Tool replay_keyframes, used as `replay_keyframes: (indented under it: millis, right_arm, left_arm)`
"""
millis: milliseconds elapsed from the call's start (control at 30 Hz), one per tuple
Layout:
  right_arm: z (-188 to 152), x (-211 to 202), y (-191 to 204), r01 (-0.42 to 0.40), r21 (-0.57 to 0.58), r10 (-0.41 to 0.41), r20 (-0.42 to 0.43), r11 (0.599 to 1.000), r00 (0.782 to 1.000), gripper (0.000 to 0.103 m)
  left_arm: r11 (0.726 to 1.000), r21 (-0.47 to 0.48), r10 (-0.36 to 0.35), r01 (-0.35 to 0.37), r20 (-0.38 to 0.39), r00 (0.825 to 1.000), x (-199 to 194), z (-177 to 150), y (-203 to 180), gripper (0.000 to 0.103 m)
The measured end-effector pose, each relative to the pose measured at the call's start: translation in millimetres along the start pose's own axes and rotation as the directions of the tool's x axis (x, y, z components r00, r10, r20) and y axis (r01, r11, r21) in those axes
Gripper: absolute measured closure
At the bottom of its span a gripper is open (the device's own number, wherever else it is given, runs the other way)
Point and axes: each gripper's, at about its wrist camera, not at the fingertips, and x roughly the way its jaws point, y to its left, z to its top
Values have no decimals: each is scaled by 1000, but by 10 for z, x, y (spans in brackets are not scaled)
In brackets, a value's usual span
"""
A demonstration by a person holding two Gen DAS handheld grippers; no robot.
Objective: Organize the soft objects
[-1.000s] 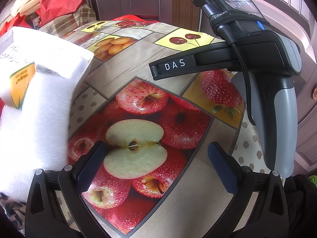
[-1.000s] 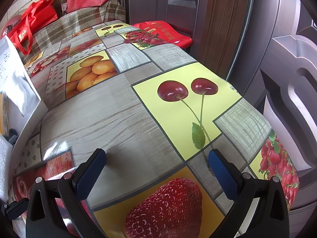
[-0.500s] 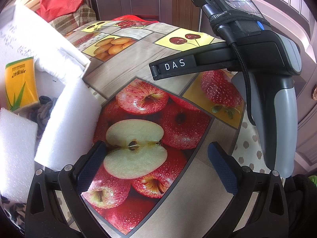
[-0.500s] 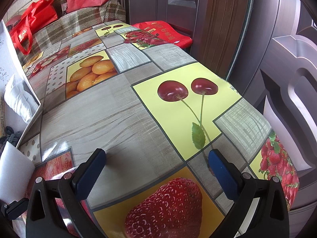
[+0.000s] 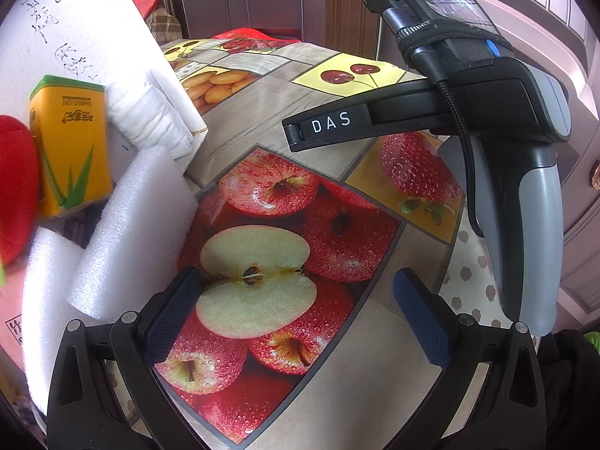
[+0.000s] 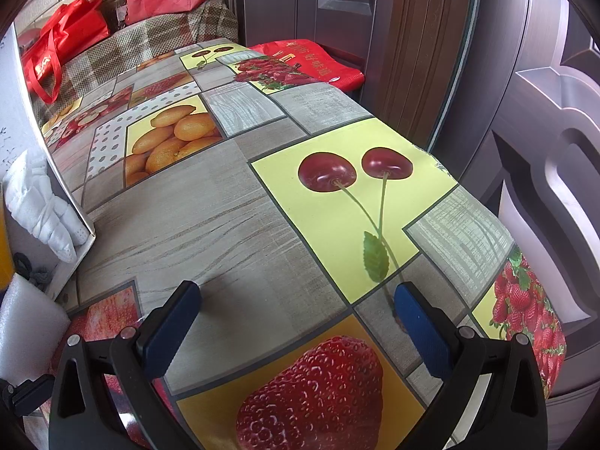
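Observation:
In the left wrist view a white box (image 5: 75, 18) with handwriting on its raised flap stands at the left. It holds a yellow tissue pack (image 5: 71, 142), a rolled white cloth (image 5: 150, 120), white foam pieces (image 5: 138, 225) and a red soft thing (image 5: 15, 187). My left gripper (image 5: 296, 315) is open and empty over the apple print on the tablecloth. My right gripper (image 6: 296, 318) is open and empty over the table; its body (image 5: 487, 112) shows at the right of the left wrist view. The white cloth (image 6: 37, 206) and foam (image 6: 26, 322) show at the left of the right wrist view.
The table carries a fruit-print cloth (image 6: 225, 206). Dark wooden doors (image 6: 431, 37) stand close behind and to the right of it. Red bags (image 6: 63, 45) and a plaid-covered seat (image 6: 150, 41) lie beyond the far end. The table edge drops off at the right.
The white box has swung open and slid nearer in the left view: its flap rose and the tissue pack, cloth and red thing came into sight. Both grippers stayed still and open.

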Motion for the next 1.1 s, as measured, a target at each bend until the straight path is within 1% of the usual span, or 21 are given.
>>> replay_keyframes:
  millis: [1100]
  right_arm:
    - [2,2,0,0,0,0,0,1000,1000,0]
  left_arm:
    - [1000,0,0,0,0,1000,20,11,6,1]
